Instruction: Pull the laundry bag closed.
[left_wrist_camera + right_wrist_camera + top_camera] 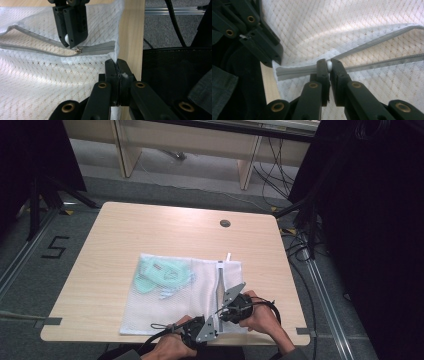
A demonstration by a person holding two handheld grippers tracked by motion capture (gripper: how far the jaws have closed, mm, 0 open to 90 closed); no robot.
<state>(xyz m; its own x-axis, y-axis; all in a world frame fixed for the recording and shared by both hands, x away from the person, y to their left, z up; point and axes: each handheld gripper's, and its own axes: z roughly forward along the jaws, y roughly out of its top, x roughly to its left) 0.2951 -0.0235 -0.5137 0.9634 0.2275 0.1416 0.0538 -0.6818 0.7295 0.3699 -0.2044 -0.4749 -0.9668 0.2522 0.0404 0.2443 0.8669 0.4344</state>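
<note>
white mesh, a zippered laundry bag (165, 307), lies flat on the near half of the pale wooden table (125, 230), with a mint-green garment (162, 274) showing through its far left part. at the near edge, right of centre, we see both hands working the bag's grey zipper (220, 279), which runs from near to far along the bag's right side and stands partly open. the left gripper (117, 65) is clamped on the bag's near corner, a pinch of mesh caught between its closed jaws right at the table's edge, just beside the closed end of the zipper. the right gripper (329, 65) is closed on the small white zipper pull (329, 65), at the point where the two zipper tapes split apart. in the left gripper view we find the slider (78, 50) just under the right gripper's tips. the two grippers sit close together, the left one nearer the person.
</note>
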